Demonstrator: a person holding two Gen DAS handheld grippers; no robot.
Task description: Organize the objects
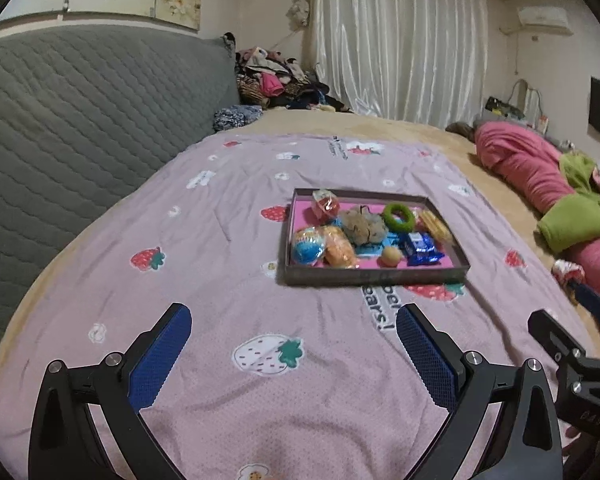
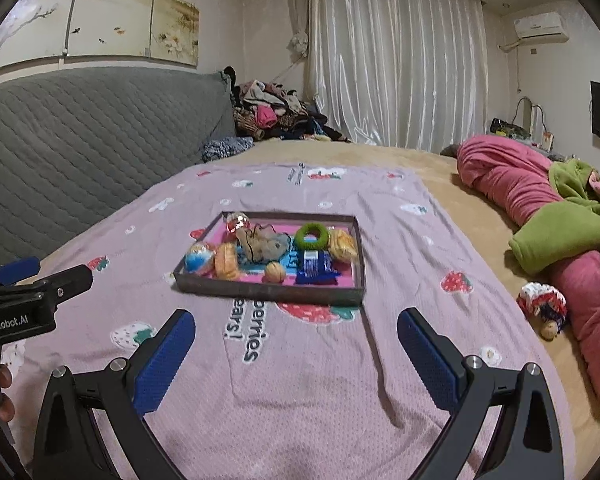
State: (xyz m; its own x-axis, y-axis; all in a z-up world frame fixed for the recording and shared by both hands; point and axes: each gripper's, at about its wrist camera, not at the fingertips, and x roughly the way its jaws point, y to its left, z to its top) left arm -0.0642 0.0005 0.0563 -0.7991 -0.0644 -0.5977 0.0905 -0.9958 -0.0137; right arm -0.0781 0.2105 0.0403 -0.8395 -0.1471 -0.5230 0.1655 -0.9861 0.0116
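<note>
Both grippers, left gripper (image 1: 294, 322) and right gripper (image 2: 296, 326), are hovering with jaws spread, gripping nothing, over the bed's pink blanket (image 2: 300, 400). I'm judging the tray (image 2: 268, 290) of jumbled toys ahead needs reaching next.

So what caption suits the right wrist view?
Open right tool hovers over strawberry-print pink blanket, facing a shallow dark cardboard tray of small toys and snacks.
</note>
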